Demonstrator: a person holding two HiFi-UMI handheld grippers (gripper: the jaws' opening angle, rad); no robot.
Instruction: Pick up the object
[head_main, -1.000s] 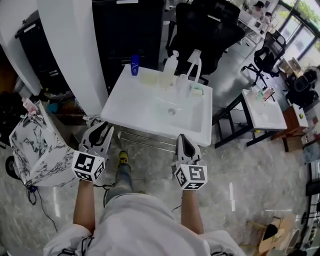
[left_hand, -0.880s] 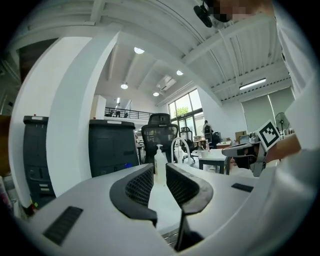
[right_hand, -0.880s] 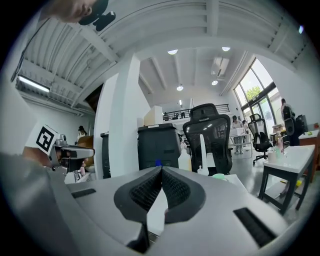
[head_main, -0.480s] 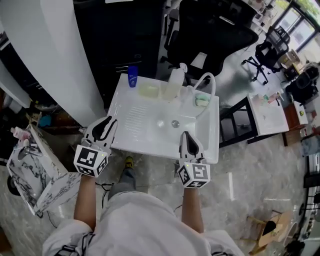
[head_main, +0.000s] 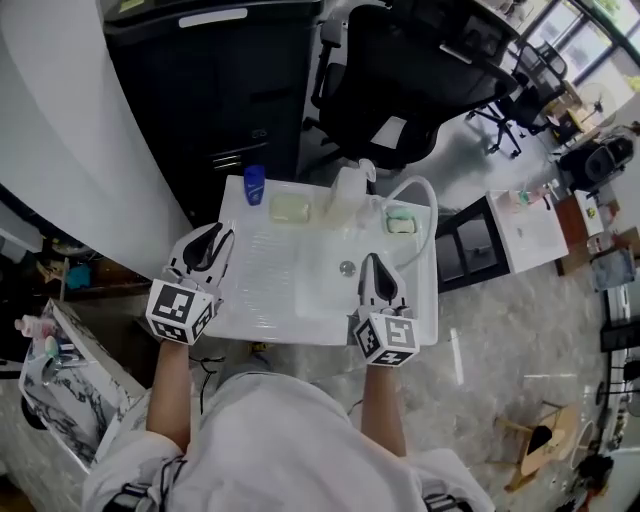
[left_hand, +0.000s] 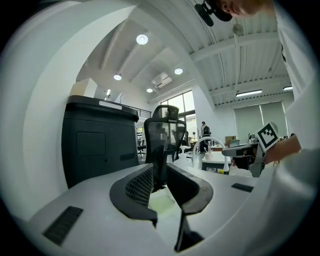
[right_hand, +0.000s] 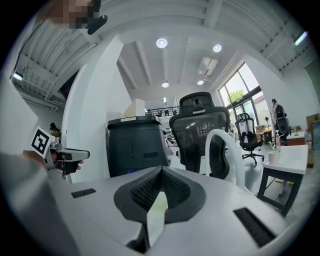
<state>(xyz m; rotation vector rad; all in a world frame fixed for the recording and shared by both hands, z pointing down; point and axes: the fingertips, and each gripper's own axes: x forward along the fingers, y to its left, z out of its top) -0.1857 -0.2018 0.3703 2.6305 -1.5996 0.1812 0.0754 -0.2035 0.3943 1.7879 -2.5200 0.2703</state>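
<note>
While the person stands at the sink: both grippers hover over its front part, neither touching anything.
sink (head_main: 262, 318): white, rectangular; basin in the middle with drain (head_main: 346, 268); ribbed drainer area on its left side.
left gripper (head_main: 212, 236): over the sink's left front, above the drainer ribs. Jaws a narrow gap apart, nothing between them. Only the office chair (head_main: 400, 90) shows through the gap.
right gripper (head_main: 372, 262): over the basin's front right, near the drain. Jaws closed tip to tip, nothing held.
object: task names no specific one. 4 loose items line the sink's back ledge, all well apart from both grippers.
blue bottle (head_main: 255, 185): upright, back left corner.
pale yellow block (head_main: 289, 208): just right of the blue bottle. Soap or dish, cannot tell.
white bottle (head_main: 348, 190): upright, back centre.
green soap (head_main: 400, 220): in a white dish, back right, under the faucet's arch.
faucet (head_main: 412, 181): white arched tube, back right. In the right gripper view it arcs to the right of the jaws.
office chair: black, behind the sink.
cabinet (head_main: 220, 90): black, behind the sink, left of the chair.
marble-pattern box (head_main: 60, 400): on the floor to the person's left, well apart from the sink.
side table (head_main: 525, 225): white, right of the sink, small items on it.
</note>
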